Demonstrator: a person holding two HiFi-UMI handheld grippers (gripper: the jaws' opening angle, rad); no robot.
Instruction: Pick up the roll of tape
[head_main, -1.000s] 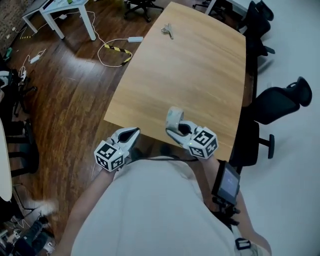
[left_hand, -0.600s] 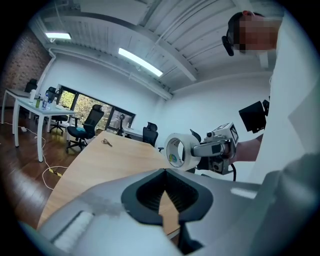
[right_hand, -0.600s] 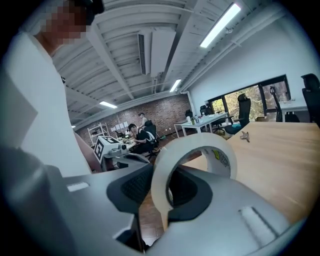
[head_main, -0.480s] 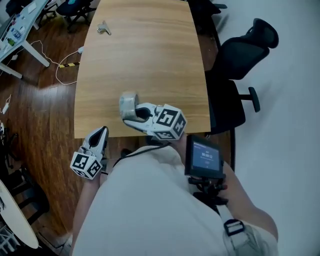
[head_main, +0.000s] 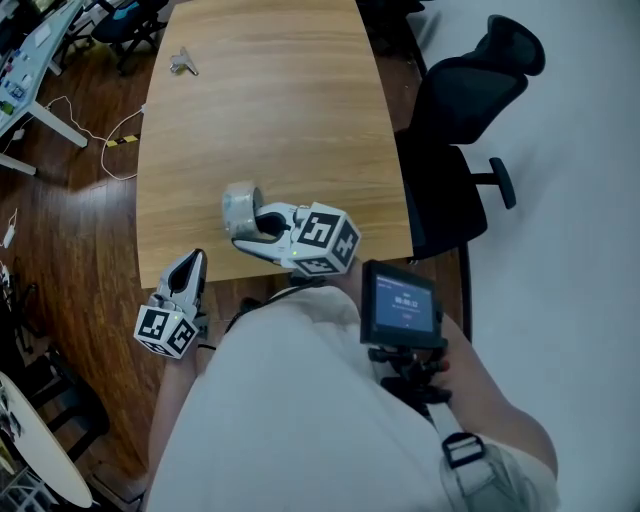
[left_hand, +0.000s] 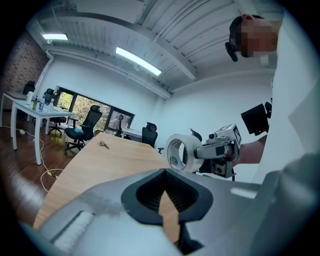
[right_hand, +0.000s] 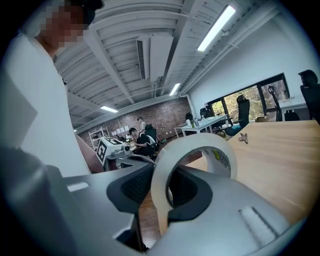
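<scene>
The roll of tape (head_main: 238, 206) is a pale, off-white ring. It is held upright above the near part of the wooden table (head_main: 270, 100). My right gripper (head_main: 246, 226) is shut on the roll's wall, with one jaw inside the ring and one outside. In the right gripper view the tape (right_hand: 192, 145) fills the space ahead of the right gripper (right_hand: 161, 192). My left gripper (head_main: 192, 264) hangs off the table's near left corner, shut and holding nothing. The left gripper view shows the left gripper (left_hand: 161, 212) with the tape (left_hand: 181, 151) up ahead to the right.
A small bunch of keys (head_main: 182, 62) lies at the table's far left. A black office chair (head_main: 470, 90) stands at the table's right side. A device with a lit screen (head_main: 400, 305) sits on the person's right forearm. White desks (head_main: 20, 80) and cables lie on the floor to the left.
The right gripper has risen with the tape roll still in its jaws. The left gripper has drifted off the table's near corner. The head view has swung to the right.
</scene>
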